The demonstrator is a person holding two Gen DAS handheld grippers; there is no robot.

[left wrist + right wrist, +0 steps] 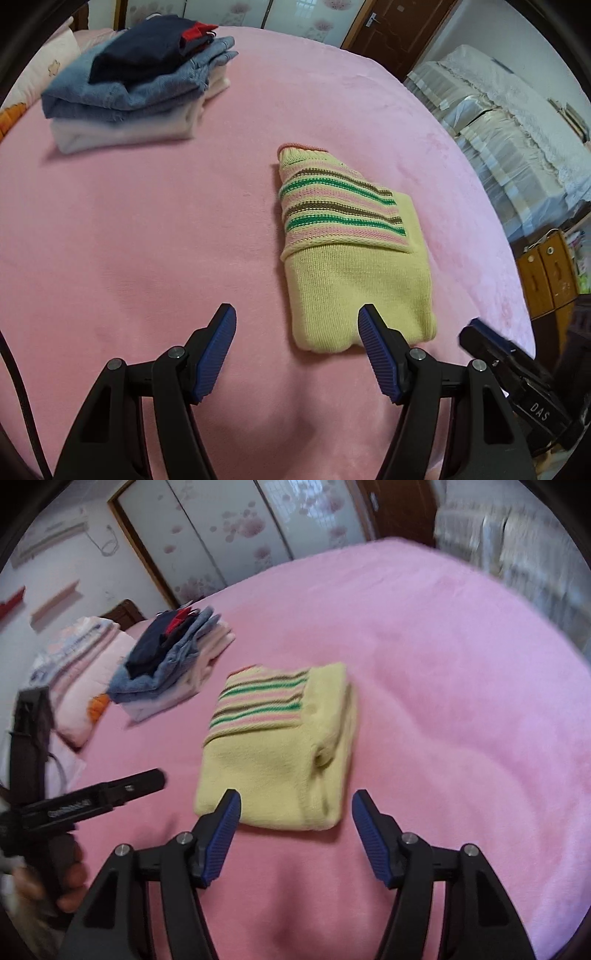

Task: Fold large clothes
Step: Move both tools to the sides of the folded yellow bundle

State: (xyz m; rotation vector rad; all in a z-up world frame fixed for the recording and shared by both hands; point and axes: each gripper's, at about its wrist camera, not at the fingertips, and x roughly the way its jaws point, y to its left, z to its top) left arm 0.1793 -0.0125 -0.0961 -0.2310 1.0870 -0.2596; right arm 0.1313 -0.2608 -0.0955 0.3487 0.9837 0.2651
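Sweater sits folded on pink blanket, just ahead of both tongs. Left gripper and right gripper spread wide, empty. Soft, light, floppy knit; probably grab the thick near edge, both corners.

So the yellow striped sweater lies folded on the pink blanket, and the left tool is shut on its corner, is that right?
Not quite. The yellow striped sweater does lie folded on the pink blanket, but the left tool is open and holds nothing, as the left wrist view shows.
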